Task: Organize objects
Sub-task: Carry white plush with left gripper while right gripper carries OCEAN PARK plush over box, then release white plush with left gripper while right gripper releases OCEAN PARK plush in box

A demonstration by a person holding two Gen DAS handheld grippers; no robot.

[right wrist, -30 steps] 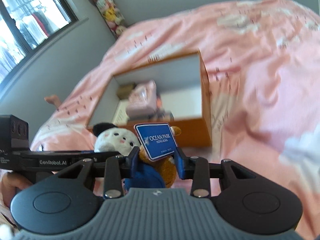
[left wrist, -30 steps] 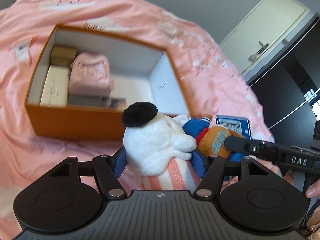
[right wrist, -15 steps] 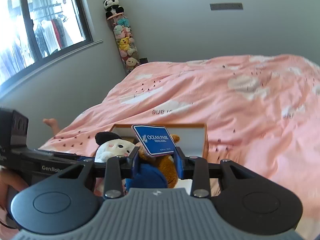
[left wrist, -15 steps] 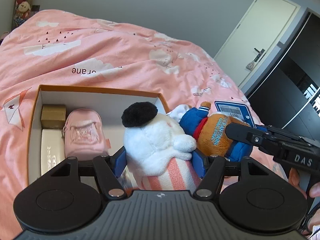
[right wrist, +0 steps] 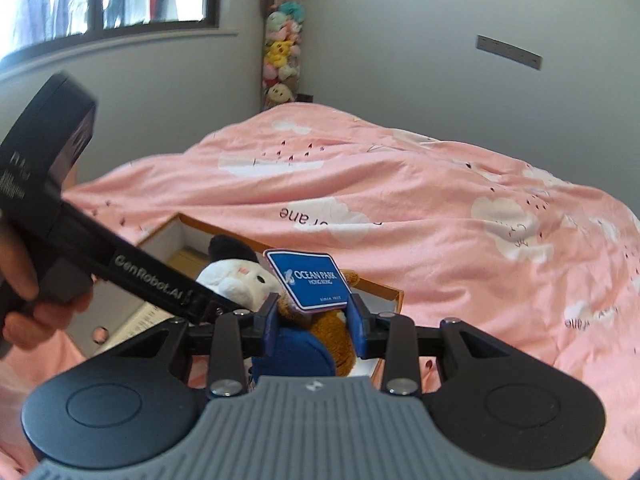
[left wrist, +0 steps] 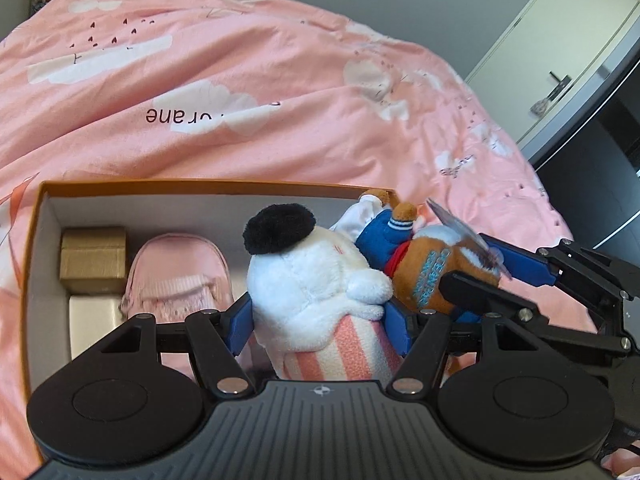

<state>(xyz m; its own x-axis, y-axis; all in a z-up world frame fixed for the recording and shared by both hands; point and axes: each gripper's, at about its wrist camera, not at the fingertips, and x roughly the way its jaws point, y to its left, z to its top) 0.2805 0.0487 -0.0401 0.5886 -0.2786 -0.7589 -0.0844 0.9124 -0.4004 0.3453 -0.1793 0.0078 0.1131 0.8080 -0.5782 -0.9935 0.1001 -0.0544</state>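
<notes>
Left wrist view: left gripper [left wrist: 320, 320] clamped on white plush [left wrist: 316, 280], held over orange box [left wrist: 200, 187], frame centre. Right gripper [right wrist: 314, 320] clamped on bear plush [right wrist: 320, 340], lower centre. Free floor directly below; long axis upright.

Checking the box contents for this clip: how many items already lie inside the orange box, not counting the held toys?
3 visible: a gold box in the far left corner, a white box just nearer, a pink pouch beside them. The grippers may hide more.
</notes>
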